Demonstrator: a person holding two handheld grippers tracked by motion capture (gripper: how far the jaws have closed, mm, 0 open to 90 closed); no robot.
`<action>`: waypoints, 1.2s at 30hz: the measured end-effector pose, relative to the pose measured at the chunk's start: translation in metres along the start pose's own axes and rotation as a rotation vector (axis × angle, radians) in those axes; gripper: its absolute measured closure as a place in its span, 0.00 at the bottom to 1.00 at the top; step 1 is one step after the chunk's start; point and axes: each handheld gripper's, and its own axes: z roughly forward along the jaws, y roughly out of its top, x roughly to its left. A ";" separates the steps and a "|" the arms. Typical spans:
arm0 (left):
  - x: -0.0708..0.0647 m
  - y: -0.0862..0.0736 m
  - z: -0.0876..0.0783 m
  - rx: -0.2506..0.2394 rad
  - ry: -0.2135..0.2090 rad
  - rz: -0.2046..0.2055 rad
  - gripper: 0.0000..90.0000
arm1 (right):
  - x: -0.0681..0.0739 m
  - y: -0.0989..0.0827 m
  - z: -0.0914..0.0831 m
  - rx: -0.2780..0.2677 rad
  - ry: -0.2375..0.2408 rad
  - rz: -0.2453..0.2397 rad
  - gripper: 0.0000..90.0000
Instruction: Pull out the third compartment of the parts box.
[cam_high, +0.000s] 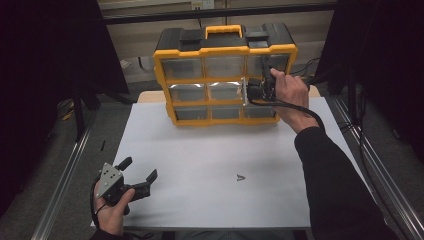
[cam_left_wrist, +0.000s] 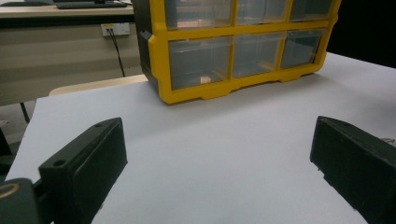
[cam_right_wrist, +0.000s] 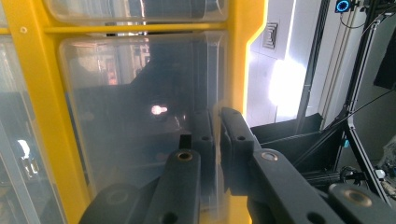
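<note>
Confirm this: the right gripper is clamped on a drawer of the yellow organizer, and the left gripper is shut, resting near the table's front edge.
Not quite. The left gripper is open, its jaws wide apart in the left gripper view. The right gripper is clamped on a drawer of the yellow organizer.

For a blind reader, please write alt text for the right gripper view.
The right gripper pinches the clear front edge of a drawer in a yellow organizer, its two black jaws nearly together. To the right of the frame are a bright wall and dark metal stands.

No readable text, label or number shows on anything here.
</note>
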 end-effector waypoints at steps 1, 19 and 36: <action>0.000 0.000 0.000 0.000 0.000 0.000 0.04 | 0.001 0.000 0.000 0.001 -0.001 0.002 0.94; 0.000 0.000 -0.001 -0.001 0.004 -0.003 0.04 | -0.001 -0.001 -0.008 -0.006 0.000 -0.017 0.95; -0.002 0.001 -0.002 -0.020 -0.009 -0.004 0.04 | -0.003 -0.004 -0.023 -0.029 -0.005 0.000 0.95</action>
